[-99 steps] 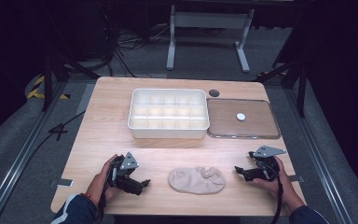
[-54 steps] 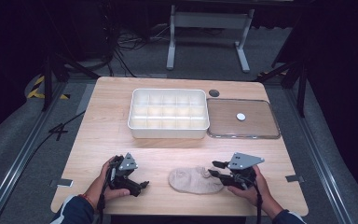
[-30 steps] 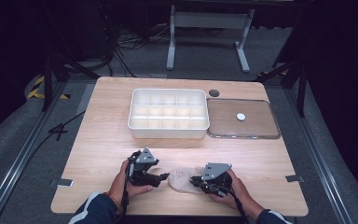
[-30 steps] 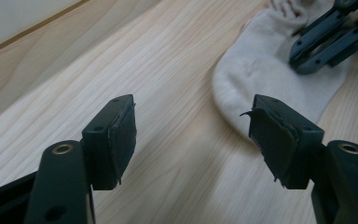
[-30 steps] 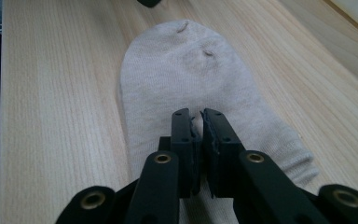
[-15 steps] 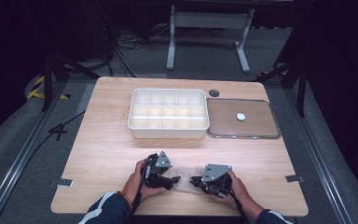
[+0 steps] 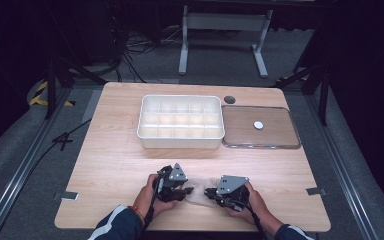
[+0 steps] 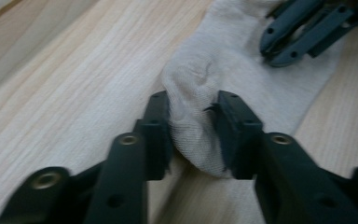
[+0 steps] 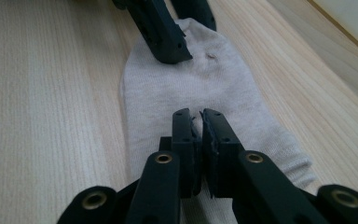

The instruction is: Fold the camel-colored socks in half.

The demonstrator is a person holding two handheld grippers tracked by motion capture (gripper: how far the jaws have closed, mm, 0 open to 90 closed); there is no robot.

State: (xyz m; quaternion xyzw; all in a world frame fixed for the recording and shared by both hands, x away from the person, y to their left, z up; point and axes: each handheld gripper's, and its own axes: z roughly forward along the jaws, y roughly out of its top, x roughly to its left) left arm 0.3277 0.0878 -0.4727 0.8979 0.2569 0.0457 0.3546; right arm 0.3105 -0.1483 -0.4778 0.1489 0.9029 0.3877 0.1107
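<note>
Jaws of the left gripper have just been closing and are now pinching one rounded end of the sock. The right gripper is clamping a thin fold at the opposite end. The sock is lying flat on the table, well short of the white tray, its long axis running between the grippers, both hands low and facing inward.
</note>
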